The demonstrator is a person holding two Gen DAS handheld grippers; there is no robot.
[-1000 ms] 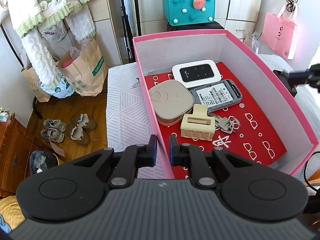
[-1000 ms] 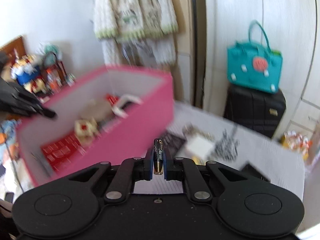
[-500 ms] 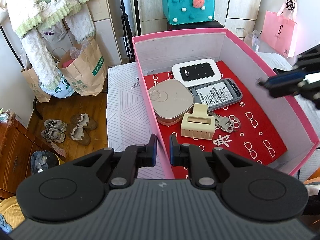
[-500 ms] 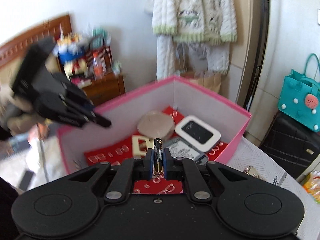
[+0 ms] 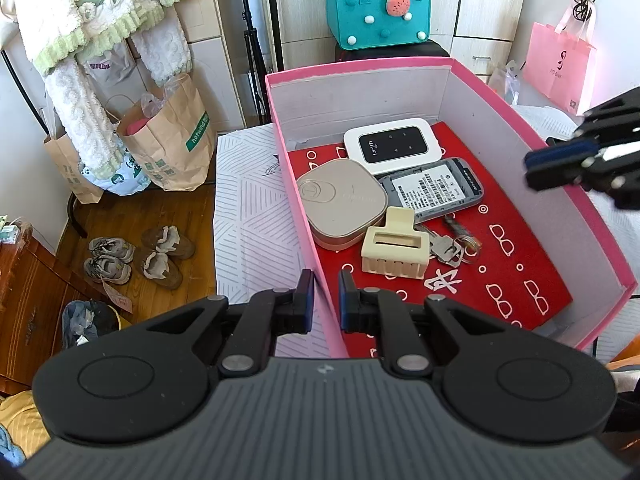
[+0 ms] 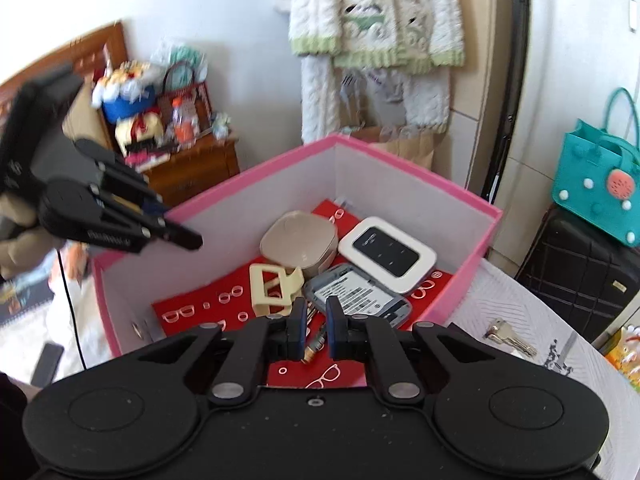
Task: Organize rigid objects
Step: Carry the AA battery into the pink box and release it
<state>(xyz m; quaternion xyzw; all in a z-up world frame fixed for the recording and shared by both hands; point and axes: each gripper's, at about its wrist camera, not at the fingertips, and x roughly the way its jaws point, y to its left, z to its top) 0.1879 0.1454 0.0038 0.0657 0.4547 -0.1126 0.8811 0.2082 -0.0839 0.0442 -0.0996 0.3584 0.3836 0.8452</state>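
Note:
A pink box (image 5: 360, 68) holds a white Wi-Fi router (image 5: 392, 146), a beige rounded case (image 5: 342, 204), a grey phone back (image 5: 434, 188), a cream hair clip (image 5: 394, 248) and keys (image 5: 448, 246). My left gripper (image 5: 326, 300) is shut on the box's near left wall, which sits between its pads. My right gripper (image 6: 316, 330) hangs over the box's right side. A small black-and-gold battery (image 6: 314, 346) shows tilted and low in its gap, narrower than the gap, so the pads do not press it. In the left wrist view the right gripper (image 5: 532, 164) reaches in above the box's right wall.
The box (image 6: 420, 176) stands on a white patterned cloth (image 5: 248, 208). A loose key (image 6: 506, 336) lies on the cloth to its right. A black suitcase (image 6: 580, 276) with a teal bag (image 5: 378, 8) stands behind. Paper bags and shoes (image 5: 140, 256) are on the floor at left.
My right gripper swung in from the right to above the box. The battery, pinched upright before, now sits lower and tilted in a wider gap. The left gripper has not moved.

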